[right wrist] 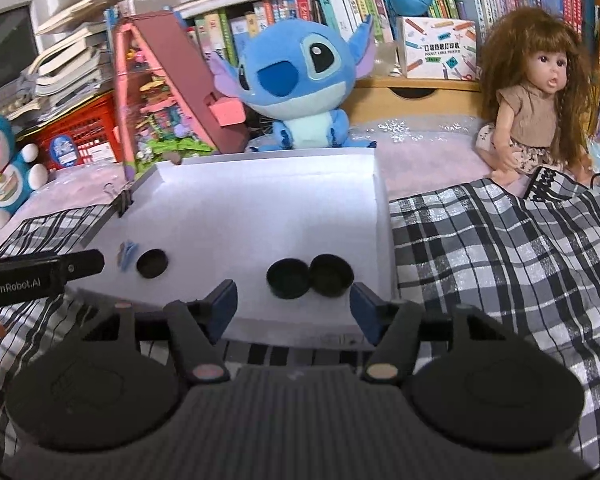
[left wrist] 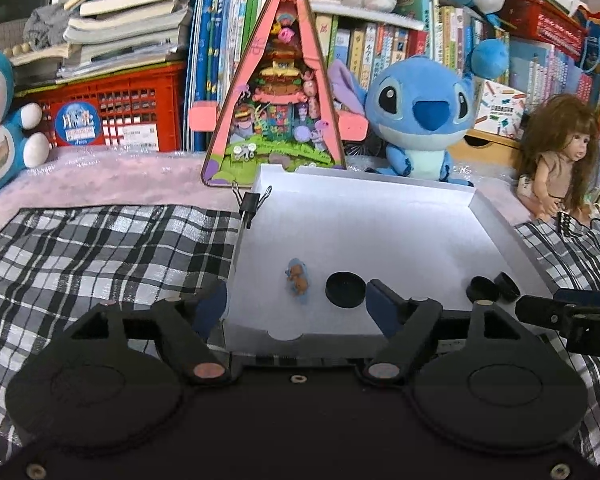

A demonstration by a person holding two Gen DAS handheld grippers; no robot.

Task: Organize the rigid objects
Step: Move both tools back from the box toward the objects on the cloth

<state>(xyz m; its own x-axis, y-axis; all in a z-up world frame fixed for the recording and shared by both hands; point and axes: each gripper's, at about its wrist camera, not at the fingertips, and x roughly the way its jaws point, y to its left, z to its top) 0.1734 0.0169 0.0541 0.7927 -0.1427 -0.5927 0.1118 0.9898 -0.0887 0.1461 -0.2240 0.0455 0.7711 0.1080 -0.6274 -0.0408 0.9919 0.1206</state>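
Observation:
A shallow white box lies on the plaid cloth. Inside it, near the front, are a small brown and blue figurine, a round black cap and two more black caps side by side. My left gripper is open at the box's front edge, figurine and cap just beyond its fingertips, nothing between them. My right gripper is open before the paired caps, close to the box front, holding nothing. The lone cap and figurine lie to its left.
A black-and-white plaid cloth flanks the box. A binder clip grips the box's left wall. Behind stand a pink triangular toy house, a blue plush, a long-haired doll, a red crate and shelves of books.

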